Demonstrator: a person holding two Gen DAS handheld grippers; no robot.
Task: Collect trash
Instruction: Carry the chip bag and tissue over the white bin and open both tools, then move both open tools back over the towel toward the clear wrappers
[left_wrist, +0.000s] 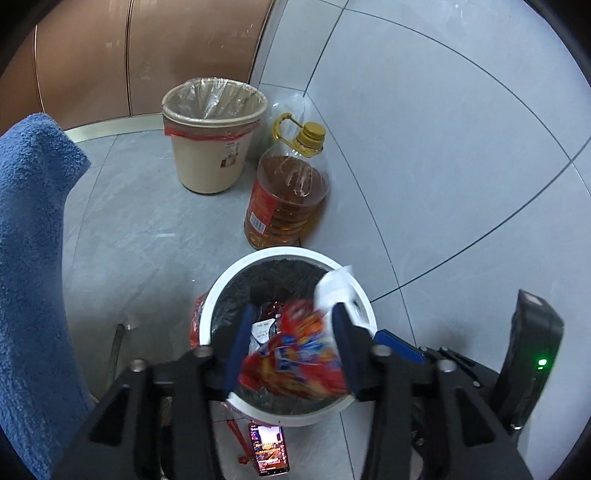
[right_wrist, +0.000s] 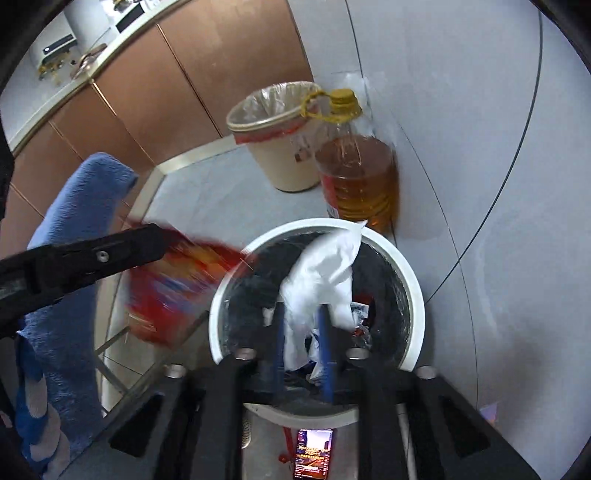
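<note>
Directly above white bin mouth: right tool pinching white tissue wad, hanging inside rim. Left tool pinching red snack wrapper, also over opening; release drops both.

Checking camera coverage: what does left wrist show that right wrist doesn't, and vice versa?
Left wrist only: the left gripper front-on, gripping the red wrapper, plus a black device with a green light.

Right wrist only: the right gripper closed on white paper, and a countertop above the cabinets.

Both: white bin, beige bin, oil bottle, phone, blue towel.
</note>
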